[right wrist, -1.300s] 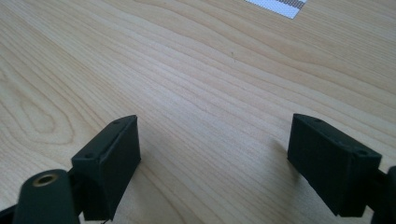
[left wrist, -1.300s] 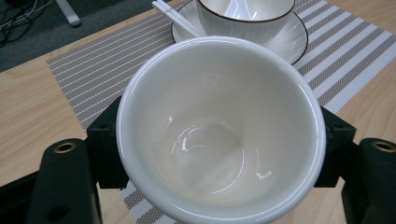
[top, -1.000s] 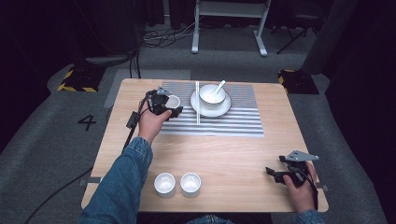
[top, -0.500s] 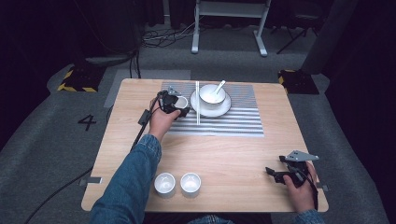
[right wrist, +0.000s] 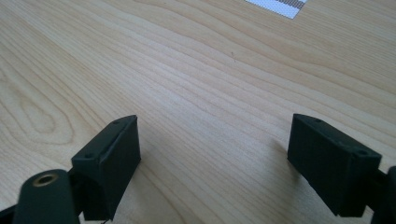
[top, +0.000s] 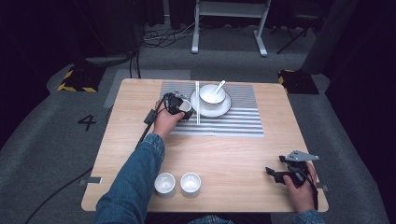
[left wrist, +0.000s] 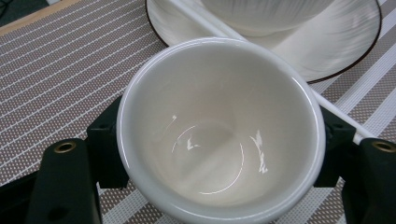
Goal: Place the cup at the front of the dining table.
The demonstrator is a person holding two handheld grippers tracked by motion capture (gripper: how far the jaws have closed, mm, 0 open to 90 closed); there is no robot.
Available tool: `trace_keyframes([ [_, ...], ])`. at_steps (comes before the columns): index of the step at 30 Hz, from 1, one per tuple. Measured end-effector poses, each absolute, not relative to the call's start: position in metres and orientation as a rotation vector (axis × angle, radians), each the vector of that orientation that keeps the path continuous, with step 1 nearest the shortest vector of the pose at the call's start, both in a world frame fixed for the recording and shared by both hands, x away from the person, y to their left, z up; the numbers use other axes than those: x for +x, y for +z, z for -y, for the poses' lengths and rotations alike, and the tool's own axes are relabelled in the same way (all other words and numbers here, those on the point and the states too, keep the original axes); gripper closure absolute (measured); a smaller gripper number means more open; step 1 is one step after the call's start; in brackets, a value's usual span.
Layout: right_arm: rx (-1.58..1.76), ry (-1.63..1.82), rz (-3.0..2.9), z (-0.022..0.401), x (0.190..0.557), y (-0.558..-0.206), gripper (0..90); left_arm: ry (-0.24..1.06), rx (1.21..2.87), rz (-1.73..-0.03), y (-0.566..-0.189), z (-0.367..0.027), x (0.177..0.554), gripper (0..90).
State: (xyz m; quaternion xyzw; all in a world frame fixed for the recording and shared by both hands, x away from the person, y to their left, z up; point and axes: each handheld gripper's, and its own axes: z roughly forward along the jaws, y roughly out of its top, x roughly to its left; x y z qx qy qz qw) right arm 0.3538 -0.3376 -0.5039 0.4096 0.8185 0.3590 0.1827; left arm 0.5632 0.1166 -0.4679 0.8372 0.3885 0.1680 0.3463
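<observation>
Left gripper view: left gripper point(left wrist: 219, 154) clamps the cup point(left wrist: 220, 130); lower level, probably just left of the chopsticks point(top: 197, 102). Right gripper point(right wrist: 215, 158) gapes empty.

a pale wooden bench point(top: 233, 154) carries a grey-and-white striped woven placemat point(top: 233, 123) toward its far side. on the mat rests a round white plate with a dark rim point(top: 223, 108), and a white ribbed bowl point(top: 210, 94) sits on that plate with a white spoon point(top: 218, 87) leaning in it. a pair of white chopsticks point(top: 197, 100) lies along the plate's left edge. near the bench's front edge two small white cups point(top: 177, 183) stand side by side, well apart from the mat. beyond the bench, on grey carpet, stand a white metal frame point(top: 229, 21) and two black-and-yellow striped blocks point(top: 74, 79)
</observation>
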Motion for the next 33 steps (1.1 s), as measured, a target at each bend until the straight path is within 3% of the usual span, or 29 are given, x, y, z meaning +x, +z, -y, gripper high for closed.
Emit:
trace_keyframes([
  [33,1.156,1.01,-2.308,0.3374,0.3536,-0.5038,17.2,0.413,2.129,-1.072,-0.4697,-0.1204,0.5653,24.1],
])
